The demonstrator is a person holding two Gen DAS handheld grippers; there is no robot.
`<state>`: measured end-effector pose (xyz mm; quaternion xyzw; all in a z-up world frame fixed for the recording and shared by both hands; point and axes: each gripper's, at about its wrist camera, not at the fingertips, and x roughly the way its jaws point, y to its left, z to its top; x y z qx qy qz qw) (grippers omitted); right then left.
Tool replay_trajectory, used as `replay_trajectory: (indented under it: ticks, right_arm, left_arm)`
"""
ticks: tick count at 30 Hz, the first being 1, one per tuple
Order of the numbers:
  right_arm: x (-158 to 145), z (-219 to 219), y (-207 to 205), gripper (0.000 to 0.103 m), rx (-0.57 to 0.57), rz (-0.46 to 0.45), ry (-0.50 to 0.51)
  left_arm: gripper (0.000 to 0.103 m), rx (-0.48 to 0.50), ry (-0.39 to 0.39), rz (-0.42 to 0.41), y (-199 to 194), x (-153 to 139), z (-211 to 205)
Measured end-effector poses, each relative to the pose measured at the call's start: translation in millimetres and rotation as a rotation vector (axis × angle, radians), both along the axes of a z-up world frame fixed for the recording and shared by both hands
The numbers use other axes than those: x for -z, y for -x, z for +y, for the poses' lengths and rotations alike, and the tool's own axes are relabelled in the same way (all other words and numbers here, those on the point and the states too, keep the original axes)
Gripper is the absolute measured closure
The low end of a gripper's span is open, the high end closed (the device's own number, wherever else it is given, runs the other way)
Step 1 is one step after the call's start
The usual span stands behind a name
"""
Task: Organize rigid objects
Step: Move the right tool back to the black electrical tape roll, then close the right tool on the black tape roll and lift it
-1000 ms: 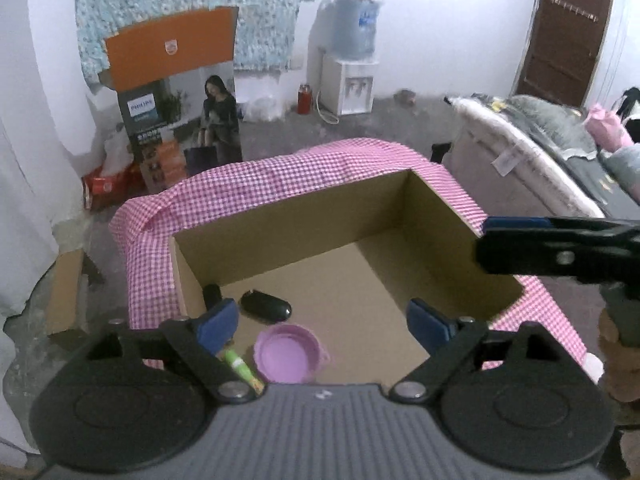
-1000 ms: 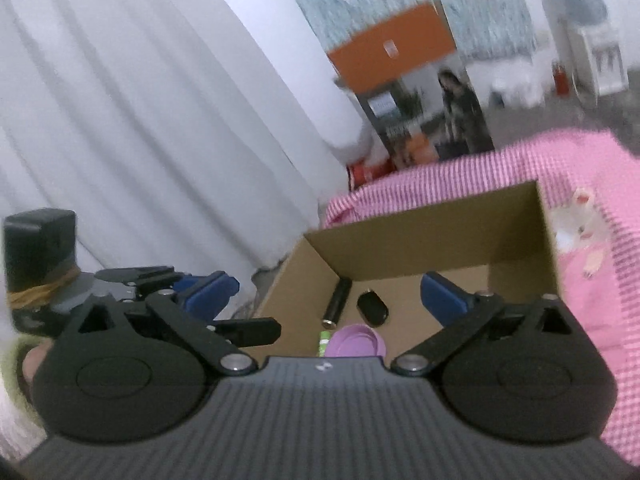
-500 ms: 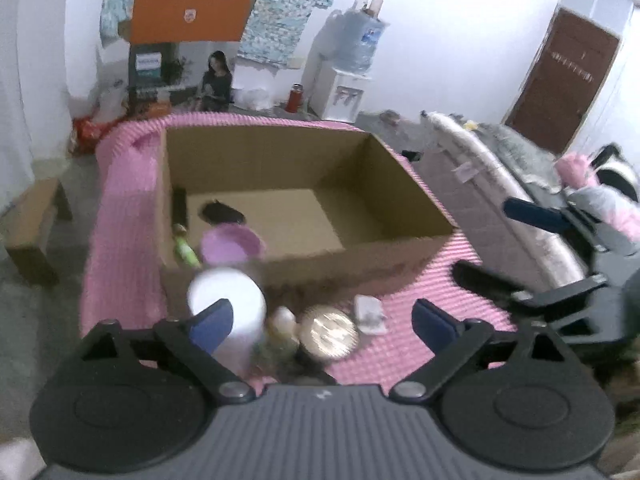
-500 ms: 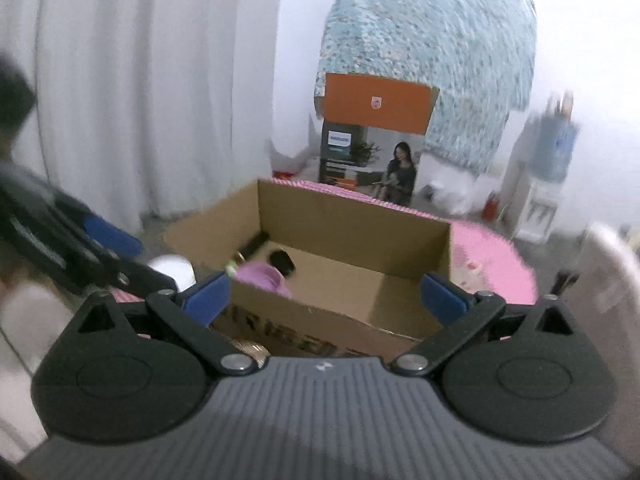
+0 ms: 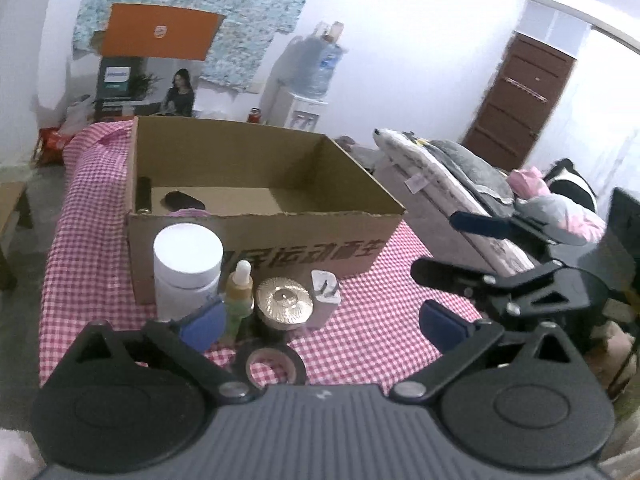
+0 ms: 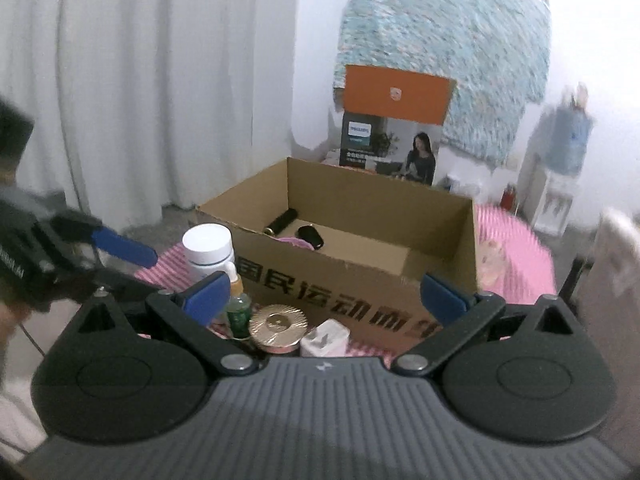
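An open cardboard box (image 5: 264, 232) (image 6: 360, 280) stands on a pink checked cloth (image 5: 372, 344). Inside lie a black tube (image 5: 143, 196), a black oval object (image 5: 182, 201) and a purple lid (image 5: 188, 212). In front of the box stand a white jar (image 5: 187, 268) (image 6: 209, 250), a dropper bottle (image 5: 240, 296) (image 6: 238, 304), a gold-lidded jar (image 5: 285, 304) (image 6: 278, 326), a white charger (image 5: 326, 296) (image 6: 325, 338) and a black tape roll (image 5: 270, 364). My left gripper (image 5: 320, 326) is open and empty above the tape roll. My right gripper (image 6: 326, 294) is open and empty over the gold jar and charger.
My right gripper shows at the right of the left wrist view (image 5: 500, 256); my left one shows at the left of the right wrist view (image 6: 80, 256). A bed with bedding (image 5: 480, 176) lies to the right. A printed carton (image 6: 390, 136) and a water dispenser (image 5: 308, 92) stand behind.
Both grippers have pulled back from over the box to in front of it and lowered toward the row of objects. Both stay open and empty.
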<state>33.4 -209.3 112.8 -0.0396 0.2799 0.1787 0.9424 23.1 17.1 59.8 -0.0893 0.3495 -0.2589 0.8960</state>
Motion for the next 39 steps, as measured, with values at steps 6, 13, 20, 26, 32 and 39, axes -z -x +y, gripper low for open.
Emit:
replay_trajectory:
  ticks: [6, 13, 20, 26, 32, 39]
  right_arm:
    - [36.0, -17.7, 0.8, 0.001, 0.107, 0.113, -0.173]
    - [81.0, -7.2, -18.6, 0.002, 0.126, 0.243, -0.254]
    - [103.3, 24.7, -38.8, 0.022, 0.040, 0.358, -0.254]
    - [118.7, 43.5, -50.7, 0.054, -0.005, 0.431, -0.220]
    - [125.5, 50.0, -56.7, 0.074, -0.027, 0.467, -0.199]
    - [132.4, 42.6, -53.5, 0.082, -0.015, 0.487, -0.214]
  left_arm:
    - [0.000, -0.017, -0.119, 0.008, 2.8, 20.6, -1.2]
    - [0.000, 0.011, -0.436, 0.004, 5.9, 61.6, -33.0]
    - [0.000, 0.016, -0.515, -0.043, -0.2, 84.4, -55.0]
    - [0.007, 0.049, -0.493, -0.009, -8.5, 97.6, -57.0]
    - [0.018, 0.069, -0.447, 0.016, -12.4, 100.8, -56.7]
    - [0.032, 0.101, -0.420, 0.018, -14.5, 100.1, -65.5]
